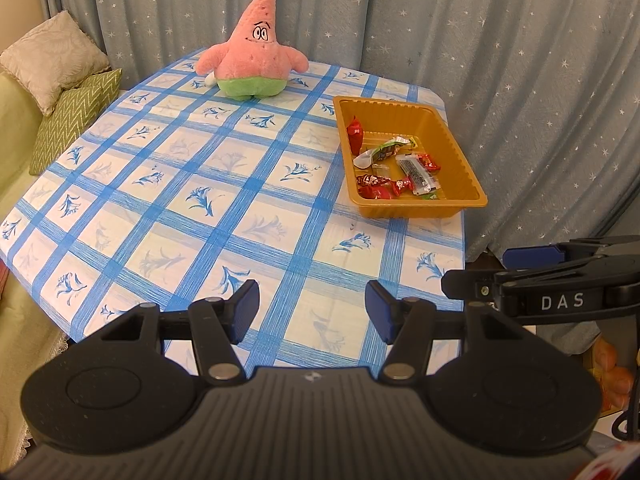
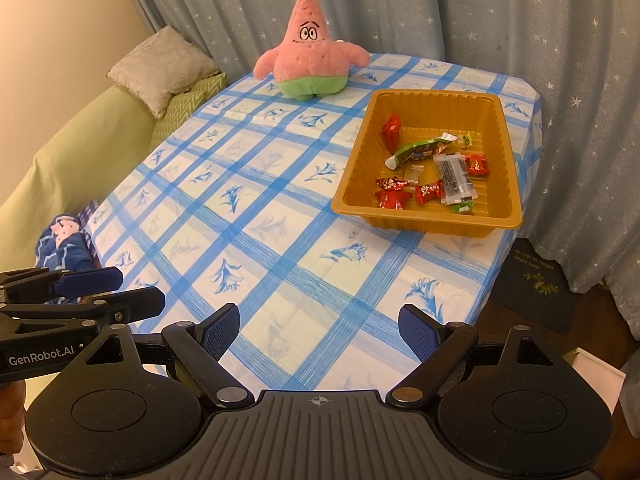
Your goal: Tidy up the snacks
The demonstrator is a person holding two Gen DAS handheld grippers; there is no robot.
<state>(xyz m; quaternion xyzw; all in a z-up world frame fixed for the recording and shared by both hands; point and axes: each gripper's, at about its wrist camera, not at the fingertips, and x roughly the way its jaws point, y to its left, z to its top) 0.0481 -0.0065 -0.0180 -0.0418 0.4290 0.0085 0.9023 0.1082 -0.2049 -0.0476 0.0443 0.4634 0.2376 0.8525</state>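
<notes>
White letters reading "DAS" run along the side of the right hand-held gripper (image 1: pixel 532 268) where it pokes in at about 3 o'clock in the left wrist view, and "GenRobot.AI" is printed on the side of the left hand-held gripper (image 2: pixel 100 292) where it enters the right wrist view at about 9 o'clock. The print on the snack wrappers is too small to read. Both tools hang above the near edge of the tabletop (image 1: pixel 240 216), which is covered by a blue-and-white checked cloth with flower motifs. The left hand-held gripper (image 1: pixel 312 308) has its blue pads spread apart with only bare cloth between them, and the right hand-held gripper (image 2: pixel 319 330) is spread wider still, also empty. The snacks (image 2: pixel 436 176) lie in a golden-brown plastic tray (image 2: pixel 424 220) near the far right corner of the tabletop: several red wrapped candies, a green packet, a clear packet with dark print, and small green pieces. From the left tool the tray (image 1: pixel 412 208) sits toward 1 o'clock, well apart from the pads; from the right tool it is closer to 12 to 1 o'clock, also well apart. A pink star-shaped plush toy (image 1: pixel 252 52) with green shorts stands upright at the far edge, around 11 o'clock, before a grey-blue curtain (image 1: pixel 500 60) scattered with stars. Cushions (image 1: pixel 60 80) rest on a green-draped sofa at about 9 to 10 o'clock.
</notes>
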